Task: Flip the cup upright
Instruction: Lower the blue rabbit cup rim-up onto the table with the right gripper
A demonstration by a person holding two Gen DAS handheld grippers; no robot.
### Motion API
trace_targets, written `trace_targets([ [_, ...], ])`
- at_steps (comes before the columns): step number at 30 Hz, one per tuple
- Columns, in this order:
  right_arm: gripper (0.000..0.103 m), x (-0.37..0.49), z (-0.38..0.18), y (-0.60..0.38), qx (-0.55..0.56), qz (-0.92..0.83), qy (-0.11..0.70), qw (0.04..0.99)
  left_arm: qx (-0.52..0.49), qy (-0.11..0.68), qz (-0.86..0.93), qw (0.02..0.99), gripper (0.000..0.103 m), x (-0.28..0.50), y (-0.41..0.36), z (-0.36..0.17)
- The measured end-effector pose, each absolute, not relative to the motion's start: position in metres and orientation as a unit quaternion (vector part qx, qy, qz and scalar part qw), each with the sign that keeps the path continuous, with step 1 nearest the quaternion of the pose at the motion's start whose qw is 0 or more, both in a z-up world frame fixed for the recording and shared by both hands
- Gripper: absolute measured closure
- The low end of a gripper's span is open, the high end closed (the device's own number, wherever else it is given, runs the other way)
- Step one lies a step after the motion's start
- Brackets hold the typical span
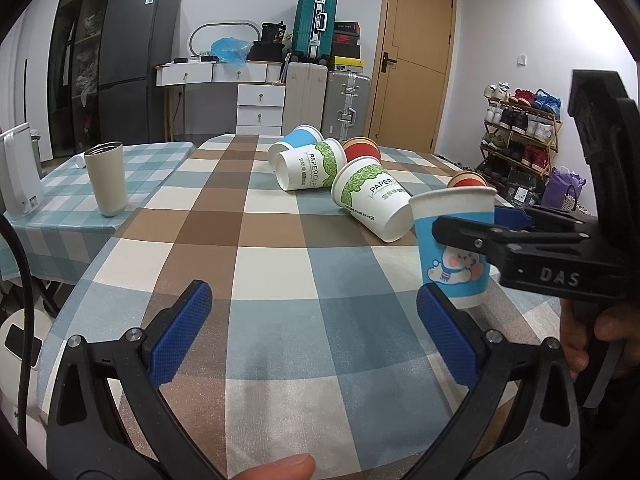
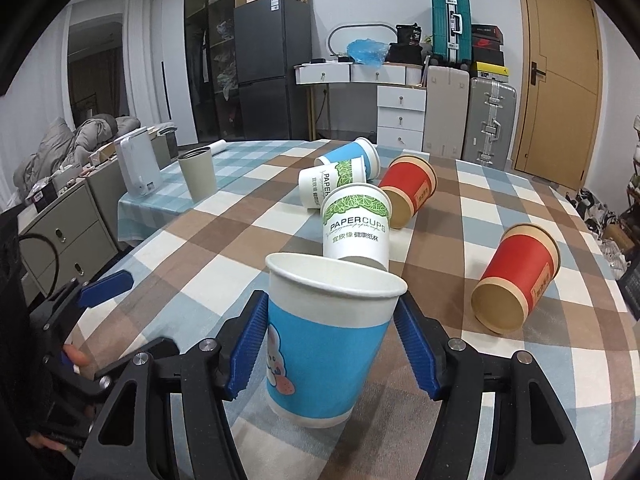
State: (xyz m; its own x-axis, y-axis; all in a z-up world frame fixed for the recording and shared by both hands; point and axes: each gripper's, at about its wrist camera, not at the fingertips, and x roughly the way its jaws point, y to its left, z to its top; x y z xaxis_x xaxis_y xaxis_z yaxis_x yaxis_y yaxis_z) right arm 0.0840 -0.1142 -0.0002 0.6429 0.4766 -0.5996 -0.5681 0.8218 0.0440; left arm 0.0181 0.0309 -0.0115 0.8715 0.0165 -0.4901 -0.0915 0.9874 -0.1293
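A blue and white paper cup with a cartoon bear (image 2: 324, 336) stands upright, slightly tilted, mouth up, between the blue pads of my right gripper (image 2: 330, 344), which is shut on it. Its base is at the checked tablecloth (image 2: 480, 432). In the left wrist view the same cup (image 1: 456, 248) is at the right, with the right gripper (image 1: 476, 236) clamped around it. My left gripper (image 1: 316, 332) is open and empty above the cloth, left of the cup.
Several paper cups lie on their sides beyond: two green-and-white (image 2: 356, 224), a blue one (image 2: 352, 156), two red ones (image 2: 516, 276). A beige tumbler (image 1: 106, 178) and a white appliance (image 1: 16, 172) stand on the adjoining table at left.
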Motion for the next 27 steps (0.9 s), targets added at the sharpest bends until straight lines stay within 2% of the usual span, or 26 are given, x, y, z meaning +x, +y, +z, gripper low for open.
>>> trace_targets([
  [10,0.041,0.053,-0.007,-0.126,-0.110,0.320,0.300,0.892,-0.073,0.253,0.026,0.964,0.001,0.019,0.030,-0.012],
  [20,0.041,0.060,-0.012,-0.119,-0.107,0.296,0.274,0.909,-0.071,0.253,0.021,0.965,0.001,0.020,0.026,-0.013],
  [26,0.035,0.058,-0.013,-0.122,-0.105,0.304,0.272,0.907,-0.071,0.251,0.016,0.965,0.001,0.020,0.025,-0.014],
  [27,0.031,0.058,-0.012,-0.125,-0.101,0.307,0.271,0.907,-0.071,0.251,0.015,0.965,0.001,0.020,0.025,-0.013],
])
